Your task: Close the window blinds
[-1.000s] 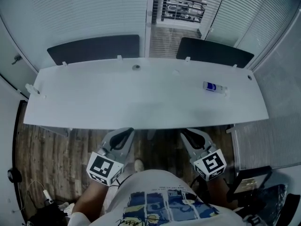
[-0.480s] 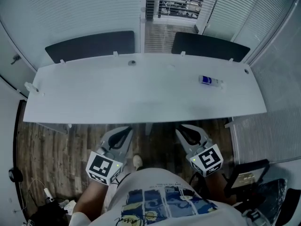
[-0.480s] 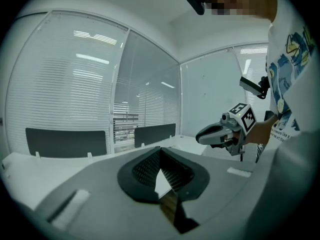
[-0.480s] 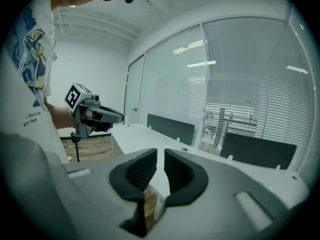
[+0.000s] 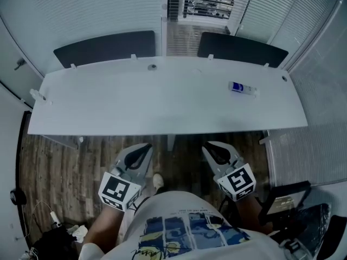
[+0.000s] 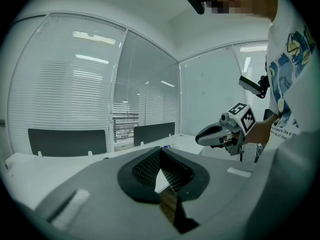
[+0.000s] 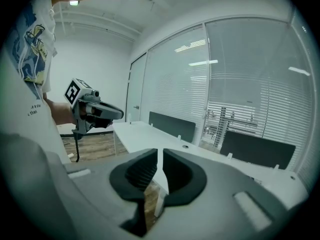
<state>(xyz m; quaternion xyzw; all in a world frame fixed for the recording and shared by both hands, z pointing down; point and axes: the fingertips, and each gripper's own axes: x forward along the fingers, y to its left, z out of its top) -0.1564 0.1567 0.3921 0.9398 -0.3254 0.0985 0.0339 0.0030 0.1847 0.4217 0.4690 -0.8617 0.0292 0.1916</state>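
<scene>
Since the earlier frame, the desk (image 5: 162,102) has slid slightly up and left in the head view, so its near edge now stands a little further ahead of both sets of jaws; the two grippers keep their side-by-side station.

Findings, by size:

1. Window blinds (image 5: 92,10) span the glass wall ahead of the jaws, beyond the far edge of the desk. Most sections hang with slats flat and opaque. One narrow section (image 5: 203,1), roughly straight ahead between the two grippers, shows gaps between slats with railings visible through them.
2. I record the desk as a long white top lying between the jaws and the blinds. Neither gripper reaches over it.
3. Two dark divider panels (image 5: 105,47) (image 5: 241,49) stand along the far edge of the desk, one ahead of each gripper.
4. Left gripper (image 5: 142,151): its own view shows the jaws brought together at the tips, nothing between them. It hangs over wooden floor (image 5: 54,167), short of the desk.
5. Right gripper (image 5: 214,150): jaws likewise closed and empty, level with the left one.
6. A small blue-labelled bottle (image 5: 242,89) lies on the desk, ahead and to the right of the right jaws, well apart from them.
</scene>
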